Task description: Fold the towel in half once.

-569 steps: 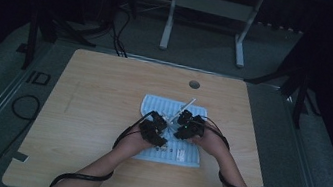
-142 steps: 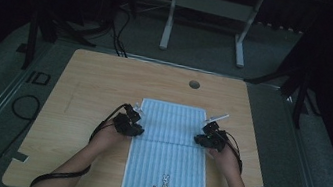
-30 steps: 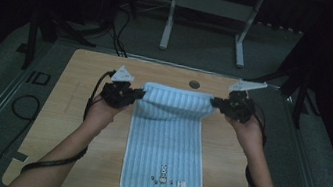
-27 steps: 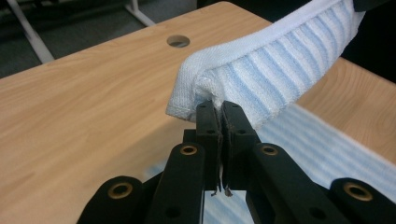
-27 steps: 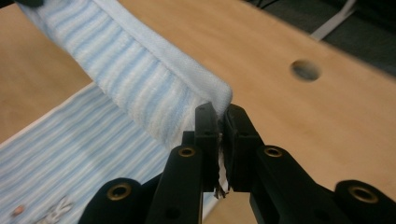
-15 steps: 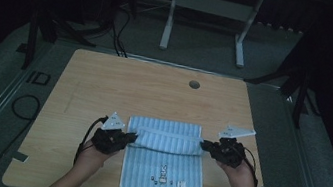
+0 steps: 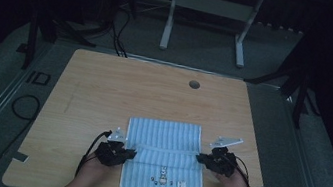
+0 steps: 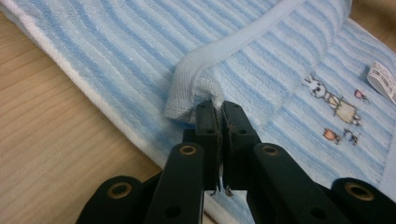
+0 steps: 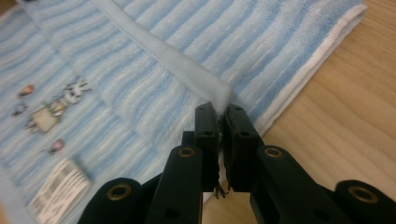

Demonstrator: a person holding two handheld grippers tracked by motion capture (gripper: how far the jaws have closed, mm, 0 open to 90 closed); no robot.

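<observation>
A light blue striped towel (image 7: 162,143) lies on the wooden table (image 7: 103,93), its far half folded back over the near half. The folded edge crosses at mid-towel. My left gripper (image 7: 130,153) is shut on the left corner of that folded hem (image 8: 191,88). My right gripper (image 7: 199,157) is shut on the right corner of the hem (image 9: 205,79). Both grippers sit low, at the towel's side edges. Small embroidered figures (image 8: 334,100) and a white label (image 9: 58,189) show on the lower layer.
A round cable hole (image 7: 194,84) sits near the table's far edge. Bare wood lies left and right of the towel. Black cables (image 7: 25,106) trail off the left side, and a metal stand (image 7: 208,9) stands beyond the table.
Both grippers have come toward the near edge and down, drawing the towel's far edge over the near half. The fold now lies flatter on the table.
</observation>
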